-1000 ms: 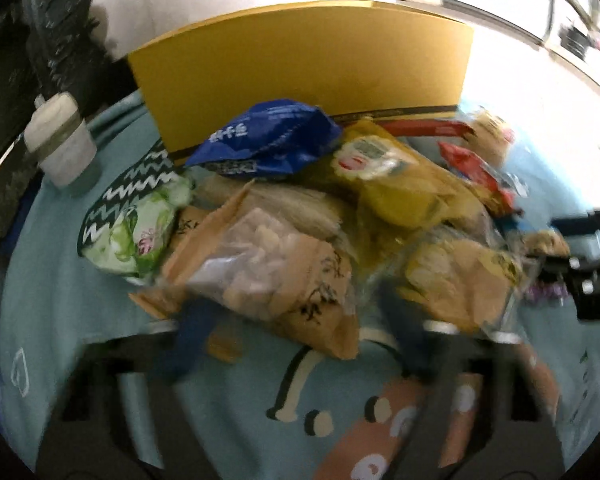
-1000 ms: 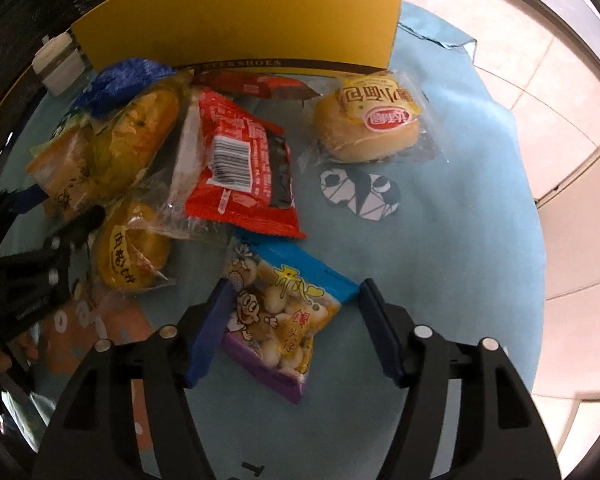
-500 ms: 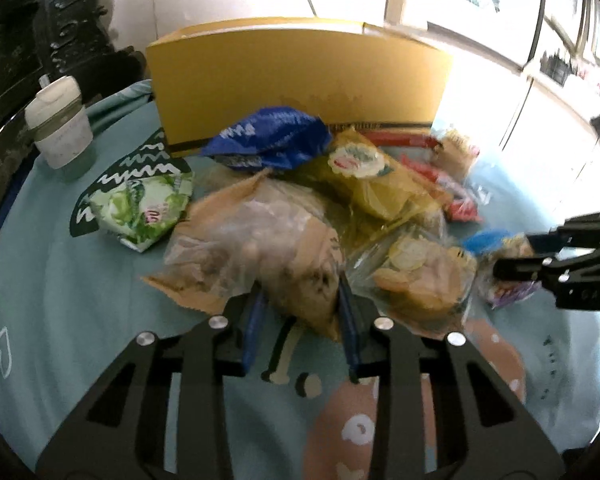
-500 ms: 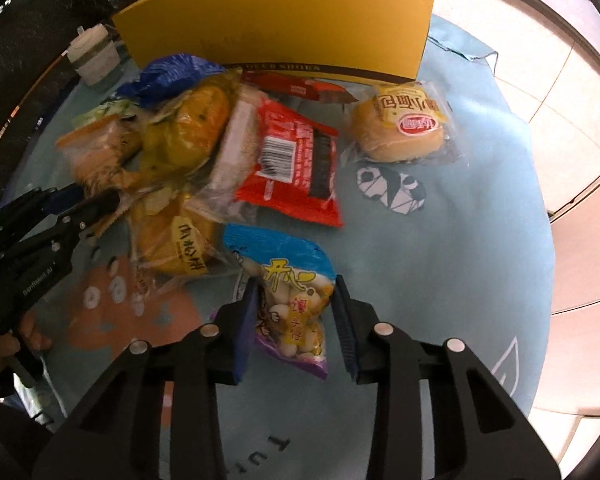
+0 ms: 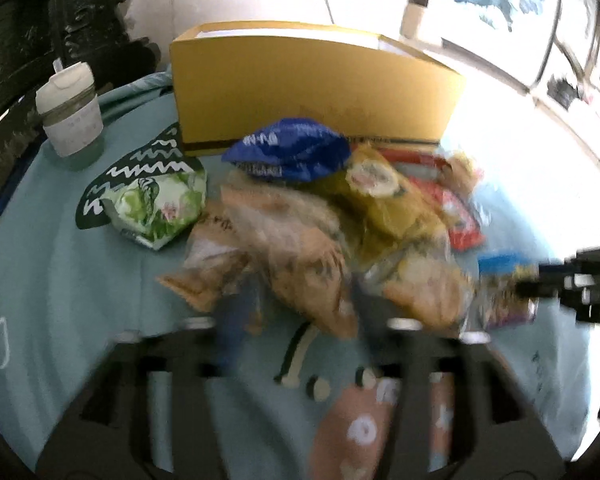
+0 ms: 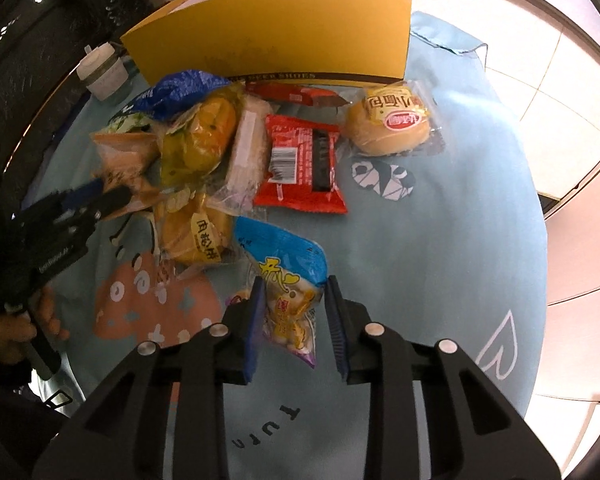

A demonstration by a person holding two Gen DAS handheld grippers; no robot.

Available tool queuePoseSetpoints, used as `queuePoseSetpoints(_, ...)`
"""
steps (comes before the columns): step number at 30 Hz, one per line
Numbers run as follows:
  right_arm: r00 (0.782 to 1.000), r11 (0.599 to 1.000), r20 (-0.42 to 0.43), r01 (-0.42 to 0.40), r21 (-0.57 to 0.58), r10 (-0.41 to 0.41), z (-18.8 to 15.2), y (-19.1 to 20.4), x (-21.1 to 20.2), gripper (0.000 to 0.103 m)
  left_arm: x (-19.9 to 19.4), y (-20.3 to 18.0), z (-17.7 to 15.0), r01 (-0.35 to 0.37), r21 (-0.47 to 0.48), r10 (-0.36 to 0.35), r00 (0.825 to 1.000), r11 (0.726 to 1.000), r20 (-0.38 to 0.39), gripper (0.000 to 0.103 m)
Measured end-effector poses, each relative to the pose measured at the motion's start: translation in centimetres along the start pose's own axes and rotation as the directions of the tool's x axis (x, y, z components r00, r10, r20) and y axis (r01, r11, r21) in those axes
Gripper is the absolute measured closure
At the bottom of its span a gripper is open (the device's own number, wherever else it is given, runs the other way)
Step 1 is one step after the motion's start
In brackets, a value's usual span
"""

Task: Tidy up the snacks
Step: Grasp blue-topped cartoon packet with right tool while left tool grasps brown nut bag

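- Between my right gripper's [image 6: 294,312] blue pads sits the blue-topped candy bag [image 6: 290,280]; a second ago those pads stood wide on either side of it, and now they are closing in on it, both pads against its sides.
- The bag's blue top points toward the pile and its purple bottom edge hangs near my knuckles; I judge it lifted a little off the teal cloth [image 6: 440,260], though I cannot be sure from this view.
- On the other side, my left gripper [image 5: 300,312] had its jaws pinched near a corner of the tan cracker bag [image 5: 296,240] half a second ago; now they are opening, blurred, and I see nothing gripped between them.
- That cracker bag lies on the heap with the blue packet [image 5: 292,152] and the yellow cake wrapper [image 5: 384,200] beside it, so the left side has won nothing yet.
- The yellow box [image 6: 268,40] stands at the back of the cloth, open at the top, well apart from my held bag; the red packet [image 6: 300,164] and the wrapped bun [image 6: 388,124] lie between.
- My reading: one snack is secured and ready to carry to the box, the left must take its grip again, and most of the pile is unsorted.
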State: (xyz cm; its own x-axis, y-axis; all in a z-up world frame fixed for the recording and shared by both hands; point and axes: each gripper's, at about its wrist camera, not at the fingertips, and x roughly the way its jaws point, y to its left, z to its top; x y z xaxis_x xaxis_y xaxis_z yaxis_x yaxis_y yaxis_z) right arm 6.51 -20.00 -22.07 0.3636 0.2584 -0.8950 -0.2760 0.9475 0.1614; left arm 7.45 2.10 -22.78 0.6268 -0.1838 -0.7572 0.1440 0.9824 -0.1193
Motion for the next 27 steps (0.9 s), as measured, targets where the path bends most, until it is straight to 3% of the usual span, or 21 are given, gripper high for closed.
queuePoseSetpoints(4, 1.0, 1.0, -0.007, 0.008, -0.002, -0.008, -0.2, 0.1, -0.1, 0.073, 1.5, 0.8, 0.8, -0.001, -0.083, 0.0, 1.0, 0.997, -0.009, 0.027)
queuePoseSetpoints(5, 1.0, 1.0, -0.008, 0.009, -0.003, -0.009, -0.2, 0.1, -0.1, 0.073, 1.6, 0.6, 0.9, -0.008, -0.069, 0.008, 1.0, 0.998, -0.006, 0.031)
queuePoseSetpoints(6, 1.0, 1.0, -0.008, 0.011, -0.004, -0.011, -0.2, 0.0, -0.1, 0.073, 1.8, 0.3, 0.9, -0.01, -0.038, 0.01, 1.0, 0.999, -0.005, 0.054)
queuePoseSetpoints(7, 1.0, 1.0, -0.008, 0.012, -0.001, -0.012, -0.2, -0.1, -0.1, 0.073, 1.9, -0.3, 0.9, -0.002, -0.001, 0.002, 1.0, 1.0, -0.013, 0.063)
queuePoseSetpoints(9, 1.0, 1.0, -0.006, 0.012, 0.006, -0.012, -0.3, -0.2, -0.1, 0.073, 1.7, -0.6, 0.8, 0.003, 0.007, -0.003, 1.0, 1.0, -0.019, 0.067)
queuePoseSetpoints(13, 1.0, 1.0, 0.003, 0.007, 0.016, -0.007, -0.1, -0.3, -0.1, 0.073, 0.4, -0.2, 0.3, 0.03, -0.02, -0.031, 0.999, 0.999, -0.024, 0.069)
queuePoseSetpoints(20, 0.998, 0.999, 0.056, -0.037, 0.029, 0.036, 0.2, -0.2, -1.7, 0.074, -5.1, 0.2, -0.6, 0.094, -0.022, -0.093, 0.994, 0.995, 0.053, 0.069)
queuePoseSetpoints(25, 0.991, 0.996, 0.107, -0.083, 0.033, 0.079, 0.7, 0.0, -3.9, 0.075, -8.2, 0.5, 0.0, 0.095, 0.011, -0.095, 0.988, 0.995, 0.12, 0.069)
queuePoseSetpoints(27, 0.993, 0.996, 0.087, -0.087, 0.032, 0.084, 1.0, -0.1, -3.8, 0.075, -8.7, 0.9, 0.2, 0.086, 0.009, -0.086, 0.989, 0.996, 0.124, 0.069)
